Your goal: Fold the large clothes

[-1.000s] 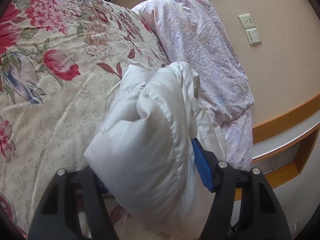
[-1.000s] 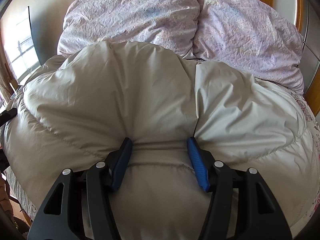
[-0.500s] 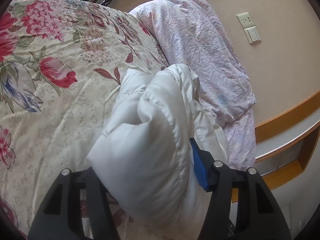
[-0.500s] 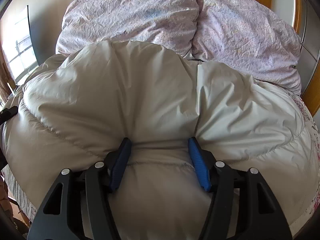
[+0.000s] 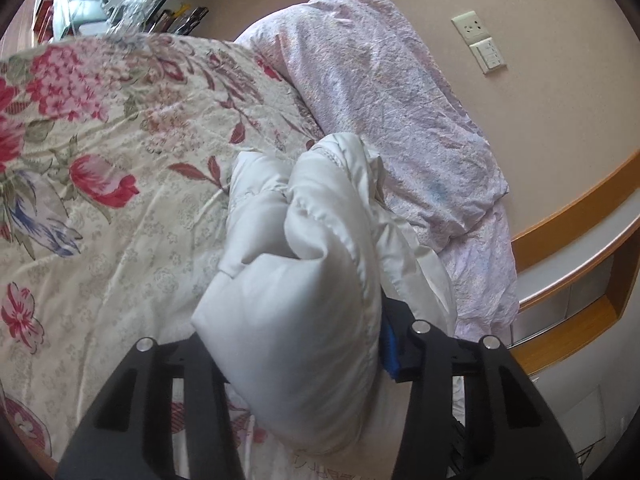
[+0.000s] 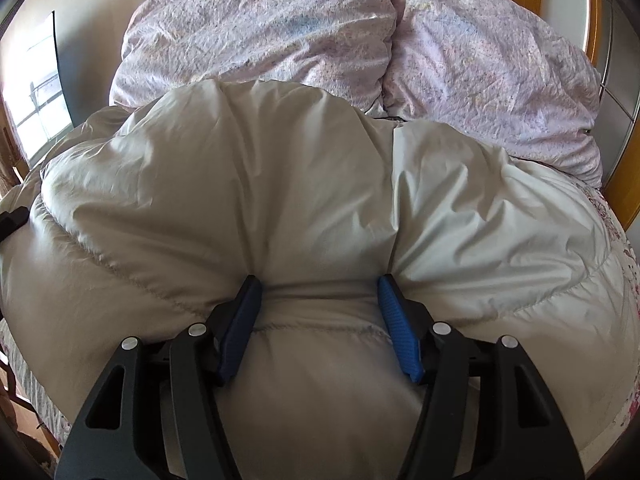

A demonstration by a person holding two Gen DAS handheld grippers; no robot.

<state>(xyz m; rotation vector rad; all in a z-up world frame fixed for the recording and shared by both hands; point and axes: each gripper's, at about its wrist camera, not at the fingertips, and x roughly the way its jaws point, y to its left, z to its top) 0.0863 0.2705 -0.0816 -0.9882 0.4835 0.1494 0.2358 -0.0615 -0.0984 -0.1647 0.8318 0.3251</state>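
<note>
A puffy white down jacket point(image 5: 304, 280) is bunched up between the fingers of my left gripper point(image 5: 304, 344), which is shut on a thick fold of it and holds it above the flowered bedspread point(image 5: 100, 200). In the right wrist view the same jacket point(image 6: 280, 200) spreads wide across the bed. My right gripper point(image 6: 320, 300) is shut on a padded section of it, its blue pads point(image 6: 396, 328) pressed into the fabric on both sides.
Two lilac pillows point(image 6: 280, 32) lie against the headboard, one also in the left wrist view point(image 5: 400, 120). A wooden shelf point(image 5: 568, 280) runs along the wall beside the bed, with a wall socket point(image 5: 472, 28) above. A window point(image 6: 36, 92) is at the left.
My left gripper has pulled back and tilted slightly, so the jacket fold covers more of its right pad. The right view has shifted back a little; the jacket stays held.
</note>
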